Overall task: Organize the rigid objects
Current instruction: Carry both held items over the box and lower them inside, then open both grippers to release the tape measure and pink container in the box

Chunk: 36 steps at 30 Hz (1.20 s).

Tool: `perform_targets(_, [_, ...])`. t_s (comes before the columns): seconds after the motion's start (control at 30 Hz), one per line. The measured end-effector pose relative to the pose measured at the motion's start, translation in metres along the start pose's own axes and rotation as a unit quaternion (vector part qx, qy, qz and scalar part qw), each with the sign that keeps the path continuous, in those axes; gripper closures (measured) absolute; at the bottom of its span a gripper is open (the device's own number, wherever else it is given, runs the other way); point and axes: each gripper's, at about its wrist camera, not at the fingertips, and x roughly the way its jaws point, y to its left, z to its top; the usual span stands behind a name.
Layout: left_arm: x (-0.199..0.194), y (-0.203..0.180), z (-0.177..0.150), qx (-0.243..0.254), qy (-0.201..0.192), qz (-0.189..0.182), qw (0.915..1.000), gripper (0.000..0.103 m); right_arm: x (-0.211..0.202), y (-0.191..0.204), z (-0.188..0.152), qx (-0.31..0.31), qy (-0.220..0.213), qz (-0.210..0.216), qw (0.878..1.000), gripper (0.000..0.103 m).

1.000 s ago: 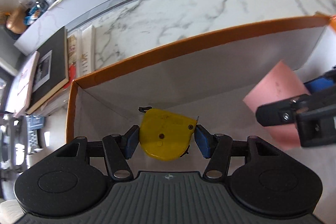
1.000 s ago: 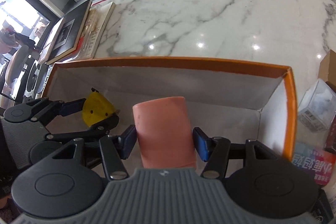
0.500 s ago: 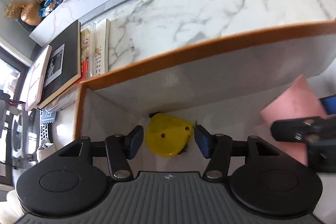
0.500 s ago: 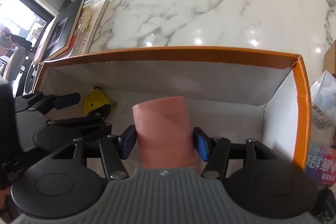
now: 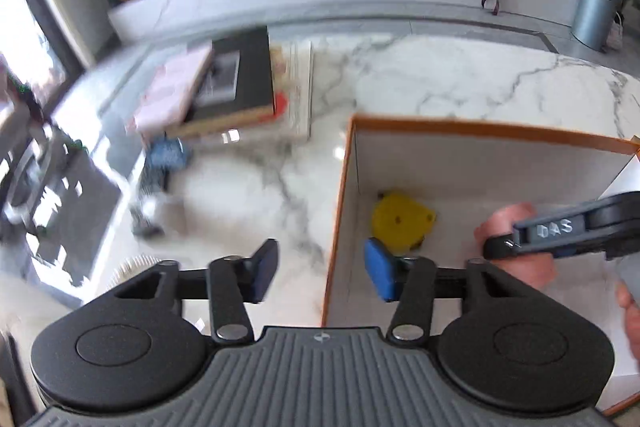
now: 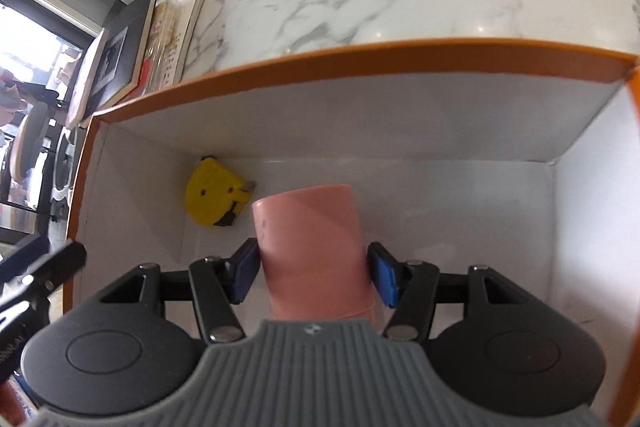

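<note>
A white marble table (image 5: 460, 75) carries an open box (image 6: 360, 61) with an orange rim and white inner walls, the collecting point for the rigid objects being sorted. At the table's far left edge a stack of books (image 5: 240, 83) and framed pictures lies flat, well apart from the sorting; whether any of it belongs to the task cannot be told.

Inside the box, one item already rests in place: a yellow tape measure (image 6: 212, 199) lies flat on the floor in the far left corner, close to both walls and touched by nothing. By the look of it, that part of the job is finished.

A second item is about to join it. The right hand-held gripper (image 6: 314, 269) holds a pink cylinder (image 6: 312, 247) between its blue pads, pressed on both sides, hanging over the middle of the box floor just right of the tape measure. It seems to need only lowering and releasing.

The left hand-held gripper (image 5: 320, 269) is empty, its jaws closing on nothing as it straddles the box's left wall, one pad over the bare table, the other over the box interior.

Small blurred objects (image 5: 160, 167) lie on the table to the left of the box; too smeared to identify, they may be what is left to collect.
</note>
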Motion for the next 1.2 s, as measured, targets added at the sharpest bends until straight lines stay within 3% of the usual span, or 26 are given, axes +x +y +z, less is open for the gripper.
perform_targets(0.07, [0.001,-0.001,-0.004,-0.004,0.004,-0.023,0.9997,0.06,0.006,0.012,0.0,-0.008,0.001,-0.016,1.0,0.043])
perform_targets(0.17, [0.005,-0.002,-0.009,-0.002,0.002,-0.035,0.9994,0.068,0.015,0.027,0.0,-0.016,0.001,-0.041,0.999,0.043])
perform_targets(0.33, [0.007,-0.002,-0.011,-0.003,-0.004,-0.041,0.9992,0.068,0.025,0.043,0.007,-0.022,-0.012,-0.058,0.998,0.043])
perform_targets(0.6, [0.005,-0.002,-0.018,-0.012,-0.009,-0.057,0.9983,0.068,0.035,0.05,0.016,-0.001,-0.036,-0.049,0.998,0.045])
perform_targets(0.77, [0.005,-0.002,-0.019,-0.015,-0.012,-0.057,0.9982,0.068,0.037,0.043,0.018,0.01,-0.026,-0.021,0.999,0.042])
perform_targets(0.97, [0.004,0.001,-0.022,-0.034,-0.021,-0.053,0.9978,0.074,0.02,0.042,0.007,-0.047,-0.036,-0.016,0.998,0.038])
perform_targets(1.1, [0.002,0.002,-0.023,-0.04,-0.024,-0.055,0.9974,0.078,0.01,0.041,0.001,-0.075,-0.048,-0.023,0.996,0.049])
perform_targets(1.2, [0.001,-0.003,-0.023,-0.04,-0.023,-0.062,0.997,0.079,0.01,0.042,0.003,-0.083,-0.053,-0.026,0.995,0.05])
